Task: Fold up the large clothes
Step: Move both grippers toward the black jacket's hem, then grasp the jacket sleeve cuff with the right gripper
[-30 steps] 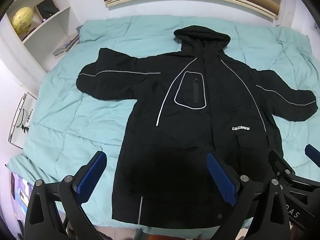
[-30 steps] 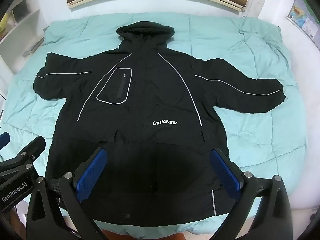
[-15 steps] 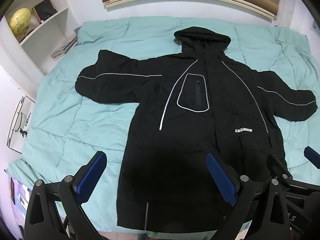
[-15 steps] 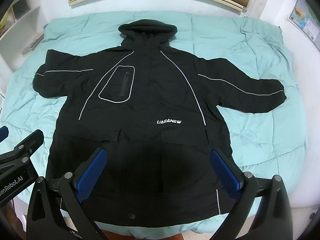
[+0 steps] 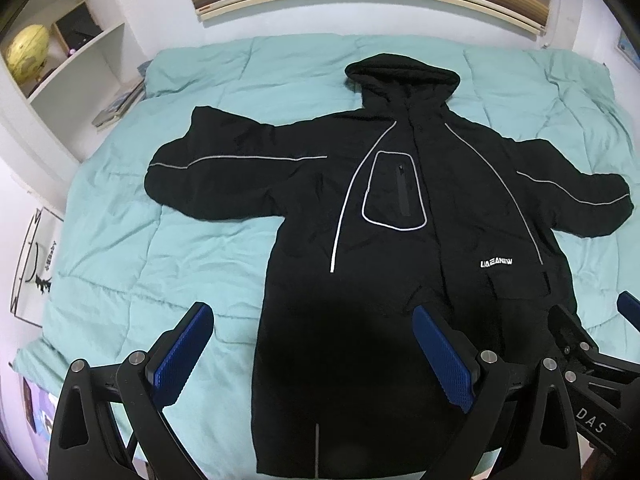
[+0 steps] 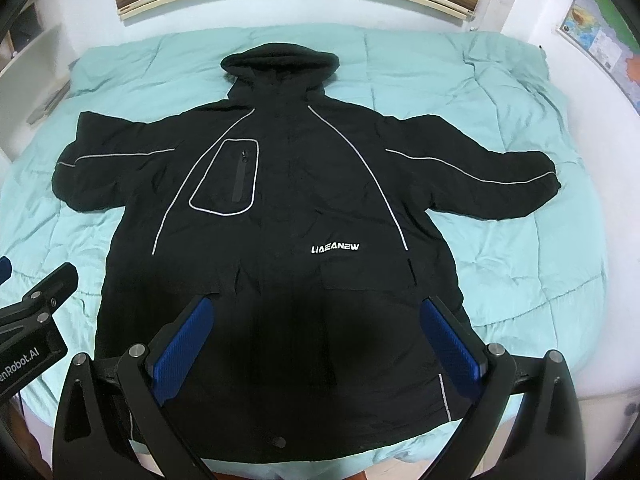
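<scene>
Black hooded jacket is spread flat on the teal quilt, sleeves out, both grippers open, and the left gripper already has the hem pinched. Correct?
Not quite. The left gripper holds nothing: in the left wrist view its jaws stand wide apart above the jacket, with no hem between them. The rest holds: the jacket lies flat on the teal quilt, sleeves out, and the right gripper is open too.

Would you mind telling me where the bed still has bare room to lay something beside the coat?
The teal duvet is bare below the coat's sleeve on the shelf side, down to the bed's foot. Another bare patch lies under the other sleeve, toward the map wall, and beside the hood. The middle is crowded: the black coat covers it.
</scene>
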`<state>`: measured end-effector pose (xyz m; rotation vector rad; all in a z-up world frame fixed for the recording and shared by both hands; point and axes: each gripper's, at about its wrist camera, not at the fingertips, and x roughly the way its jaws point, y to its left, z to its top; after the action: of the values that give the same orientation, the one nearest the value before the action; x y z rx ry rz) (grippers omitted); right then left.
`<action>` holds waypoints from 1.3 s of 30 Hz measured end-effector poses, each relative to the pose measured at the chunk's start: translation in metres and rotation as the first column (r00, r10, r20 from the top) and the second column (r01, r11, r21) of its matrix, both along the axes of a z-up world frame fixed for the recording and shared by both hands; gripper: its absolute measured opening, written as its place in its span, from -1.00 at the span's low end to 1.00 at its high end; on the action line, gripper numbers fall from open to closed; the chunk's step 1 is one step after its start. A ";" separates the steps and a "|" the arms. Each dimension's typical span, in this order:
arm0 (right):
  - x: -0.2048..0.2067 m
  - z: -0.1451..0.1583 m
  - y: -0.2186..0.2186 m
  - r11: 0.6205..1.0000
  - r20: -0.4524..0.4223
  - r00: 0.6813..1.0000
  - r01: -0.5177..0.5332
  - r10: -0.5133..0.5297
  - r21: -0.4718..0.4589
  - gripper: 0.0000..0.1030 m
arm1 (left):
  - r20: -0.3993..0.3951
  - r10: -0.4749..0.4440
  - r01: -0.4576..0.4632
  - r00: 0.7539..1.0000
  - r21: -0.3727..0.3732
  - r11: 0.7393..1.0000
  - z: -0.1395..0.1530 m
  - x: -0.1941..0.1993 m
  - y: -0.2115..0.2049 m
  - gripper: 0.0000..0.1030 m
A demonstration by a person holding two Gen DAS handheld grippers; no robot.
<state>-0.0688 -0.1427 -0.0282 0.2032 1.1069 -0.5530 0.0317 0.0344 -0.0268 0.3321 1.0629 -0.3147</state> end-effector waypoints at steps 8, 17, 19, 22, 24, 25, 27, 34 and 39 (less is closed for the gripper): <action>0.008 0.000 0.006 0.999 0.010 0.999 0.035 -0.035 0.001 1.00 | 0.017 -0.021 0.021 1.000 -0.008 1.000 0.003 0.015 0.006 0.94; 0.001 0.017 -0.014 0.994 0.066 0.993 0.105 -0.103 -0.026 1.00 | 0.018 -0.026 0.026 1.000 -0.038 0.999 0.007 0.022 -0.008 0.94; 0.000 0.020 -0.024 0.993 0.075 0.991 0.114 -0.112 -0.022 1.00 | 0.012 -0.031 0.031 0.999 -0.049 0.998 0.008 0.018 -0.014 0.94; -0.005 0.025 -0.041 0.993 0.094 0.989 0.113 -0.110 -0.023 1.00 | -0.003 -0.024 0.024 1.000 -0.082 0.996 0.011 0.010 -0.030 0.94; -0.009 0.028 -0.058 0.994 0.096 0.990 0.103 -0.100 -0.028 1.00 | -0.006 -0.009 0.008 1.000 -0.095 0.995 0.014 0.004 -0.042 0.94; -0.011 0.030 -0.064 0.994 0.094 0.991 0.102 -0.098 -0.033 1.00 | -0.009 -0.005 0.004 1.000 -0.102 0.995 0.015 0.001 -0.048 0.94; -0.018 0.034 -0.081 0.994 0.100 0.990 0.104 -0.099 -0.041 1.00 | -0.026 -0.006 0.002 1.000 -0.123 0.992 0.015 -0.007 -0.063 0.94; -0.054 0.028 -0.163 0.986 0.086 0.984 0.162 -0.158 -0.046 1.00 | -0.057 -0.025 0.017 0.998 -0.136 0.991 -0.004 -0.029 -0.133 0.93; -0.074 0.013 -0.225 0.982 0.076 0.980 0.188 -0.185 -0.037 1.00 | -0.025 -0.053 0.049 0.998 -0.138 0.989 -0.015 -0.039 -0.192 0.93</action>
<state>-0.1425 -0.3679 -0.0149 0.2883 1.0097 -0.7312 -0.0068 -0.1576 -0.0421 0.2322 1.0563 -0.4375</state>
